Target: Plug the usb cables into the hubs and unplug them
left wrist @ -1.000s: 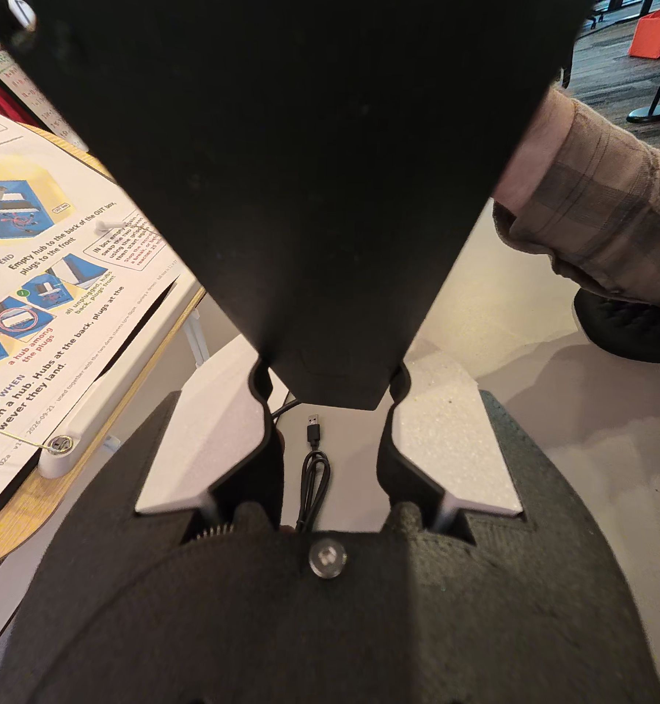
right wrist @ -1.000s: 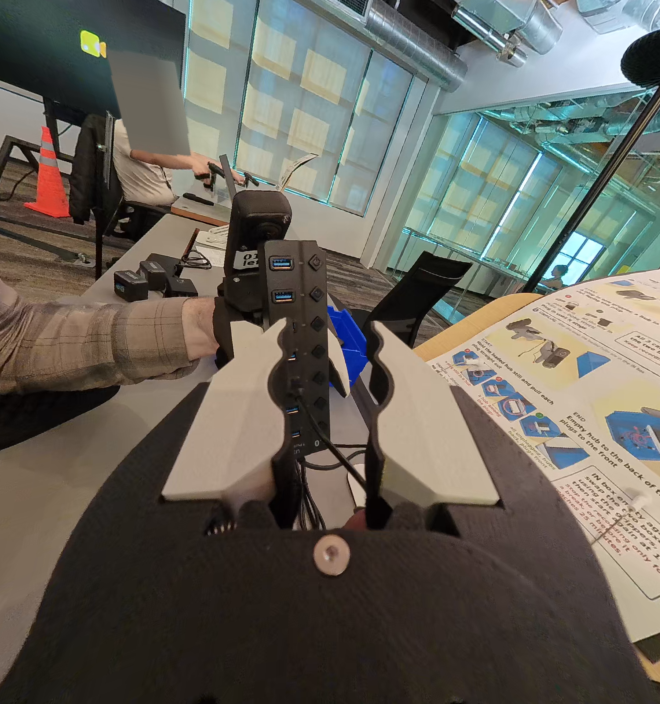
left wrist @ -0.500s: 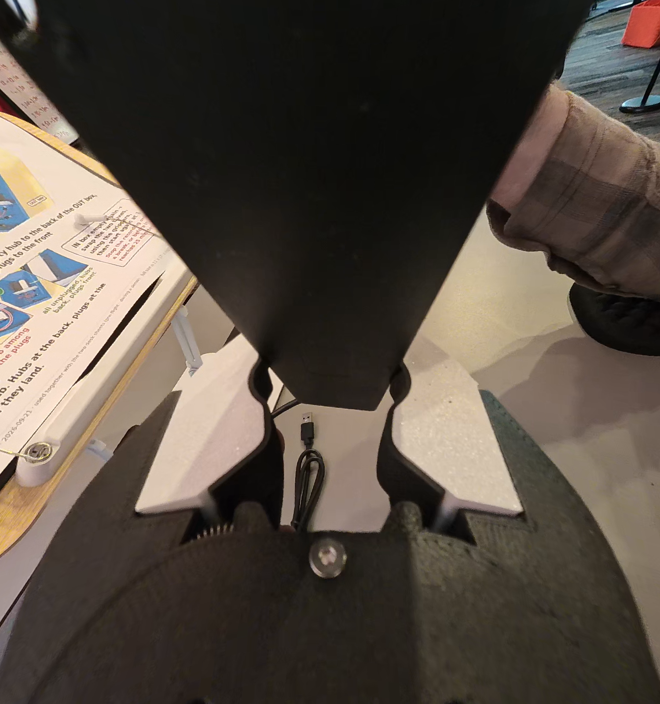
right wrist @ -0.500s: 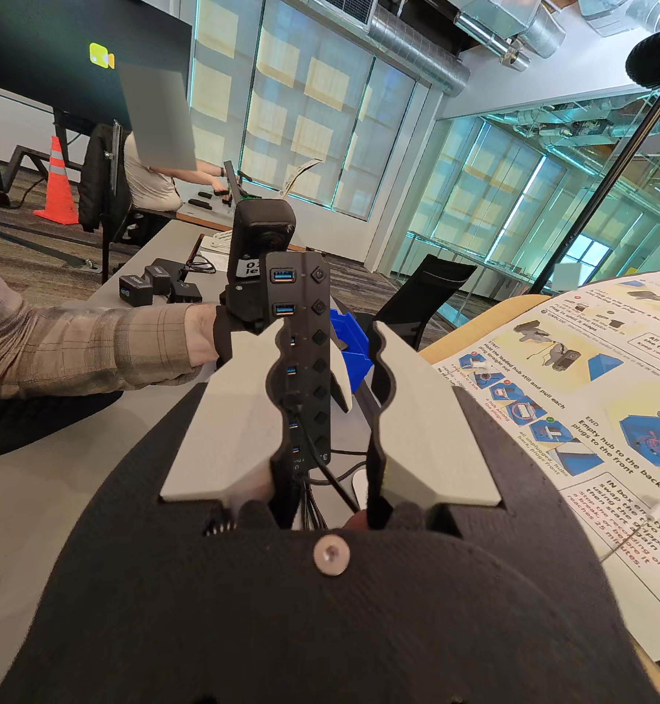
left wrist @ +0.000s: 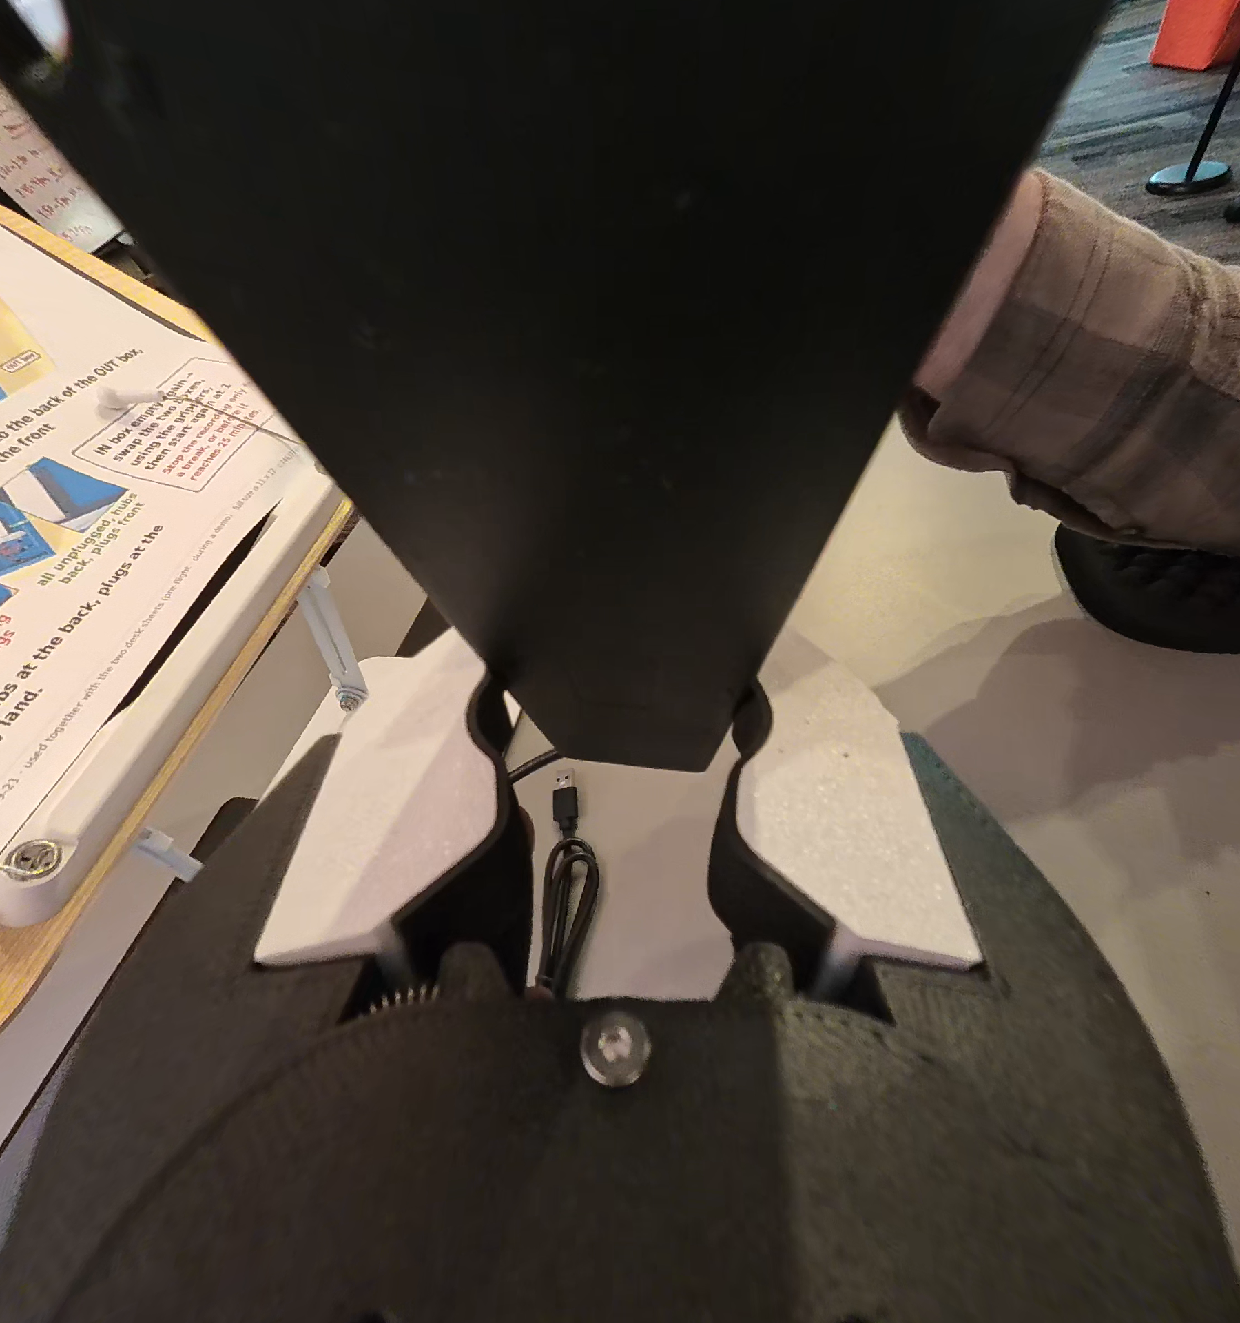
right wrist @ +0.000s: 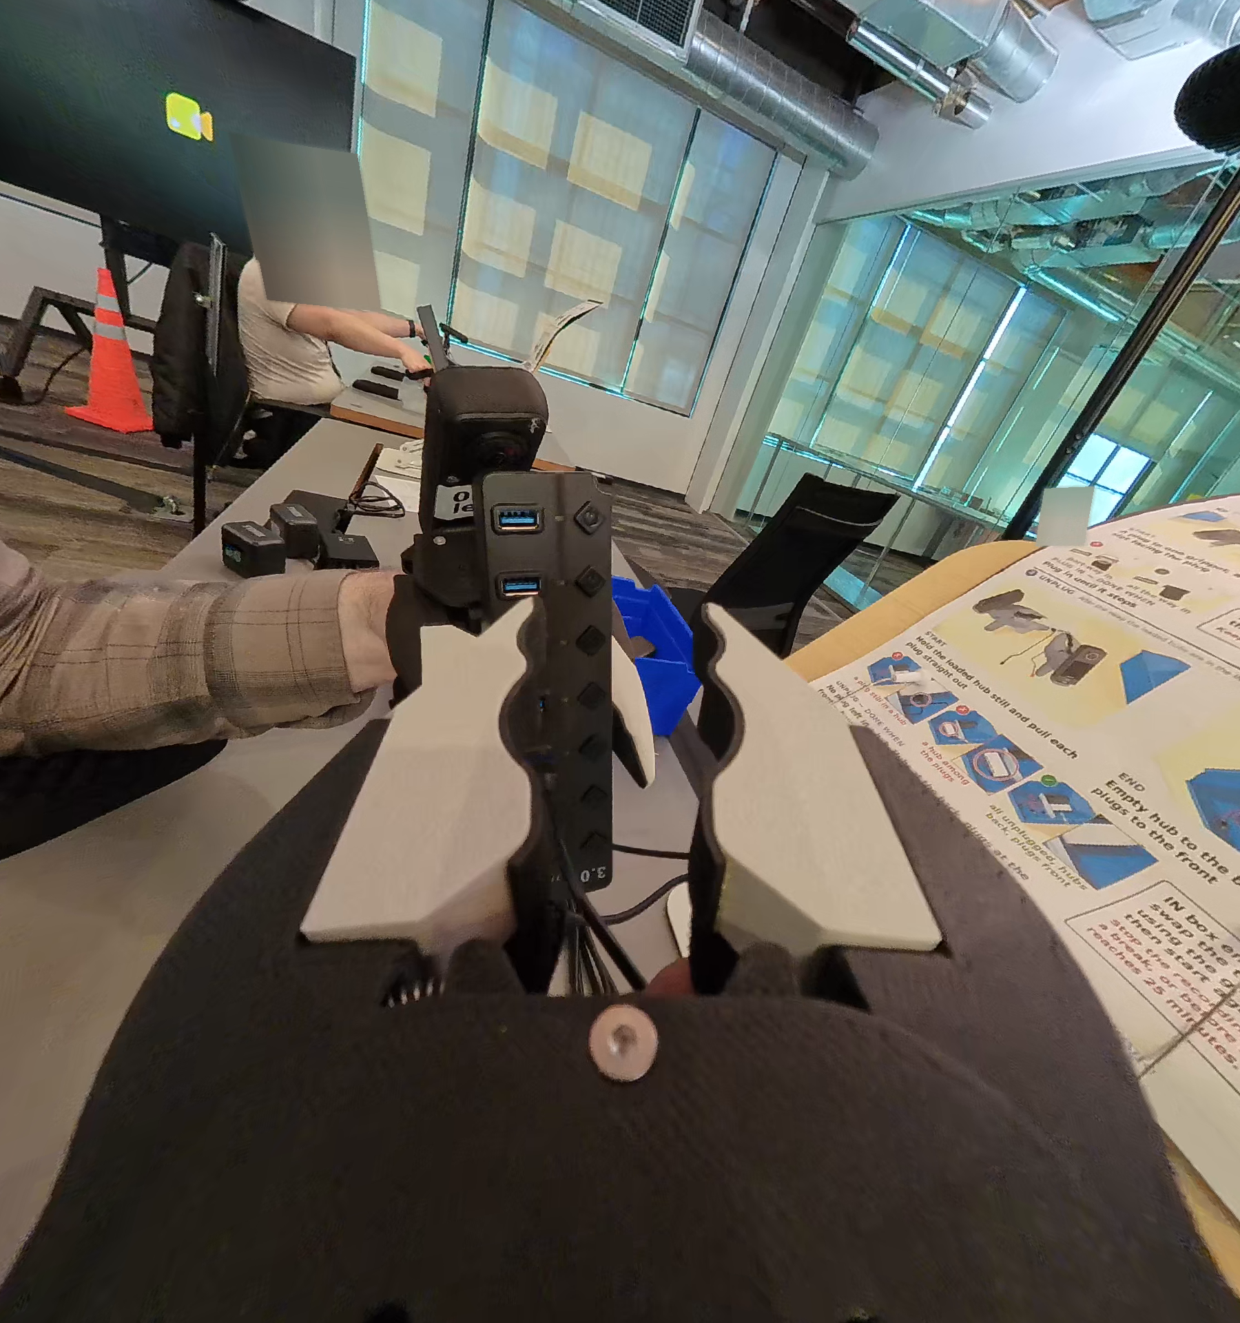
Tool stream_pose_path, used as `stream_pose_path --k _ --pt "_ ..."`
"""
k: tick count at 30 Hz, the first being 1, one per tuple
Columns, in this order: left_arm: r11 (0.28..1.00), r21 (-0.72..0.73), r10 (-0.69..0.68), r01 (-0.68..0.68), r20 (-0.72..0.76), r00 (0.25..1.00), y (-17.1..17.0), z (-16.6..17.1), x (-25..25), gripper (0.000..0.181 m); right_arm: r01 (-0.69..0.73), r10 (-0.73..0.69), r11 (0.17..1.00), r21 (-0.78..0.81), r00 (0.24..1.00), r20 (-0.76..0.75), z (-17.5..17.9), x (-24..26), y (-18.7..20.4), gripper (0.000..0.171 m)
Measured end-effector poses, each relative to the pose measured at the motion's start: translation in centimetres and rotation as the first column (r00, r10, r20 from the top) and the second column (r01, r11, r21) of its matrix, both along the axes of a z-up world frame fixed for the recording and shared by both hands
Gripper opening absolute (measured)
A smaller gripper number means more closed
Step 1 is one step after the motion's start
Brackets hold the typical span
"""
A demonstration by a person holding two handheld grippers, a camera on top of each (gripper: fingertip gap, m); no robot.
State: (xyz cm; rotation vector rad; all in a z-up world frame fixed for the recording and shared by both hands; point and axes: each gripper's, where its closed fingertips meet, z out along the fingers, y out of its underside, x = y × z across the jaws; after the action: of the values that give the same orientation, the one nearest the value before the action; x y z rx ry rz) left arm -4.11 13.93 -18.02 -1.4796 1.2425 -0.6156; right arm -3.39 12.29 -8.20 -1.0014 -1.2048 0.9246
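Note:
A long black USB hub (right wrist: 567,644) stands upright, with blue ports and a row of buttons. My left gripper (left wrist: 617,694) is shut on the hub's lower end (left wrist: 603,358), which fills the top of the left wrist view. My right gripper (right wrist: 617,616) is open, its white fingers (right wrist: 460,752) on either side of the hub's lower half. A thin black cable (right wrist: 603,931) runs down from a lower port, close to my left-hand finger. Touch cannot be told. A loose black USB cable (left wrist: 567,880) lies on the table below the hub, its plug (left wrist: 565,787) free.
An instruction sheet (left wrist: 66,573) lies on a wooden board (right wrist: 925,594) beside the grey table (left wrist: 889,573). A blue bin (right wrist: 656,666) stands behind the hub. A plaid sleeve (left wrist: 1104,394) rests on a black round base (left wrist: 1175,601). Batteries (right wrist: 295,537) lie farther back. Across from one pair of fingers to the other is roughly 10 centimeters.
The left wrist view has shifted slightly, so the sheet and loose plug drift left. The hub sits a little closer between the right fingers. Both jaw openings are unchanged.

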Motion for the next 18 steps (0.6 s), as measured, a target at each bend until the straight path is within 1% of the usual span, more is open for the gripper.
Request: stream_pose_path --k 12,16,18 --pt "0.999 -0.040 -0.022 0.022 -0.006 1.000 0.0 -0.9 0.2 0.061 -0.039 0.039 0.997 -0.072 0.999 0.005 -1.7 -0.2 1.0 0.038" --pt "0.999 -0.049 -0.025 0.025 -0.007 1.000 0.0 -1.0 0.1 0.061 -0.043 0.048 0.995 -0.085 0.998 0.050 -3.0 -0.5 1.3 0.035" --pt "0.998 -0.051 -0.024 0.024 -0.012 1.000 0.0 -1.1 0.0 0.061 -0.050 0.058 0.995 -0.081 0.994 0.096 -3.9 -0.5 1.2 0.033"
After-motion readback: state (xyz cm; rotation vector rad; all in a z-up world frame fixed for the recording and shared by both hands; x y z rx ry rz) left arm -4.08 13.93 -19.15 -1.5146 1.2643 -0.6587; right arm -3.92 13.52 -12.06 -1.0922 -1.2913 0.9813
